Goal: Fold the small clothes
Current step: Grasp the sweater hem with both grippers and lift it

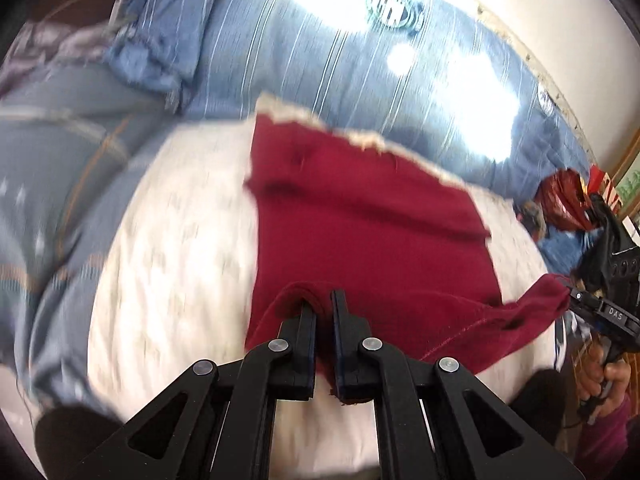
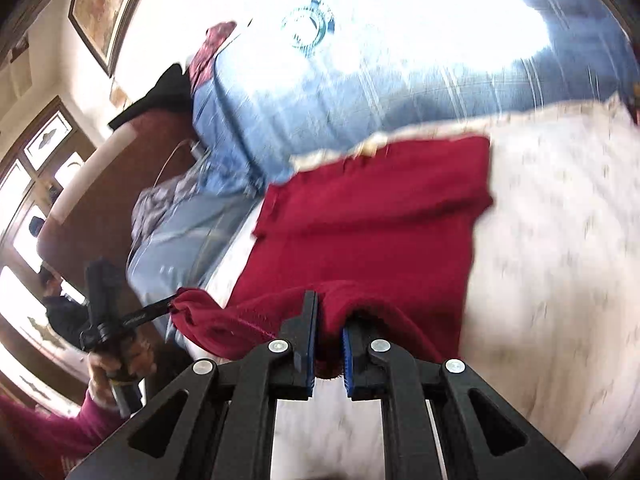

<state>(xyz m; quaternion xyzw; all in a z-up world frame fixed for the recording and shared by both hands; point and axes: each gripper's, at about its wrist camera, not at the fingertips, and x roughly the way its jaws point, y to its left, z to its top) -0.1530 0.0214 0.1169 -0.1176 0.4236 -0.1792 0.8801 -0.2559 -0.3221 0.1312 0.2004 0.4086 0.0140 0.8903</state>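
Note:
A dark red garment (image 1: 360,216) (image 2: 372,216) lies on a white quilted cloth (image 1: 180,260) (image 2: 552,240), and its near edge is lifted off the cloth. My left gripper (image 1: 322,300) is shut on the near left corner of that edge. At the right of the left wrist view, my right gripper (image 1: 574,296) pinches the other near corner. The right wrist view shows the right gripper (image 2: 332,308) shut on a bunch of red fabric, with the left gripper (image 2: 172,306) holding its corner at the left. The lifted hem sags between the two.
A blue striped bed sheet (image 1: 280,60) (image 2: 360,100) lies beyond the white cloth. Crumpled blue-grey clothes (image 1: 60,160) lie to the left, a red bag (image 1: 564,196) to the right. A brown wooden bed end (image 2: 100,184) stands beside the bed. A hand (image 2: 116,364) grips the left handle.

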